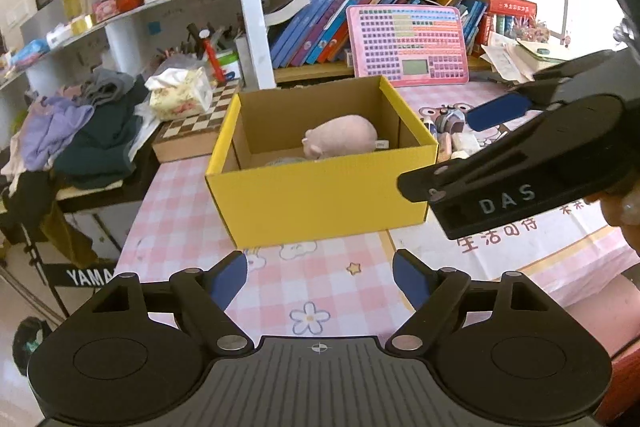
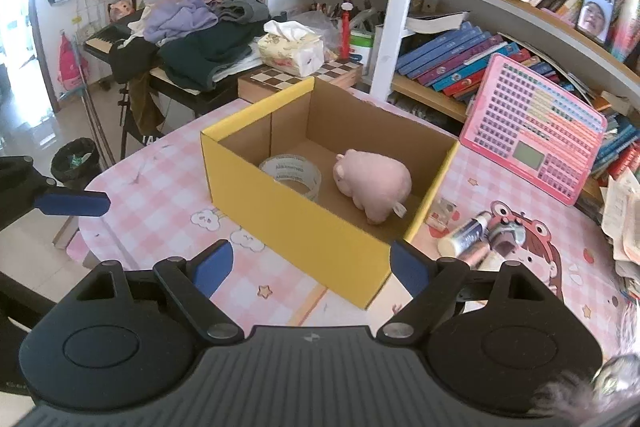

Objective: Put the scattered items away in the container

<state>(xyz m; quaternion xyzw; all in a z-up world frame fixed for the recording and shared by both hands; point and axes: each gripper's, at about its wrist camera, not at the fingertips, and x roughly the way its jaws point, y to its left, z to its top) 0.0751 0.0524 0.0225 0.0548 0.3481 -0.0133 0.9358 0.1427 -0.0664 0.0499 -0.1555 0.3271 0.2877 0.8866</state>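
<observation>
- We hold two grippers over a pink checked tablecloth [image 2: 160, 187], and both look toward a yellow cardboard box [image 2: 296, 223] that stands open on it.
- The left gripper [image 1: 320, 277] has its blue-padded jaws spread wide with nothing between them; the yellow cardboard box [image 1: 316, 203] sits ahead of the jaws, apart from both pads.
- The right gripper [image 2: 310, 267] also has its jaws spread and empty; the near corner of the box lies between and just ahead of its pads.
- Inside the box a pink plush pig [image 2: 372, 183] lies on the brown floor, with a roll of clear tape [image 2: 292, 177] beside it against the near wall.
- Just outside the box, on its far side from the left gripper, loose items lie on the cloth: a white and purple tube [image 2: 464, 233], a small clear box [image 2: 442, 213] and a small grey-and-pink toy [image 2: 506, 237].
- In the left view the right gripper's body shows the white letters "DAS" [image 1: 506, 199].
- Behind the box a pink learning tablet [image 2: 532, 163] leans on a bookshelf [image 2: 460, 59]; its printing is too small to read.
- Left of the box, a black stand shows the letters "YAMA" [image 1: 90, 277].
</observation>
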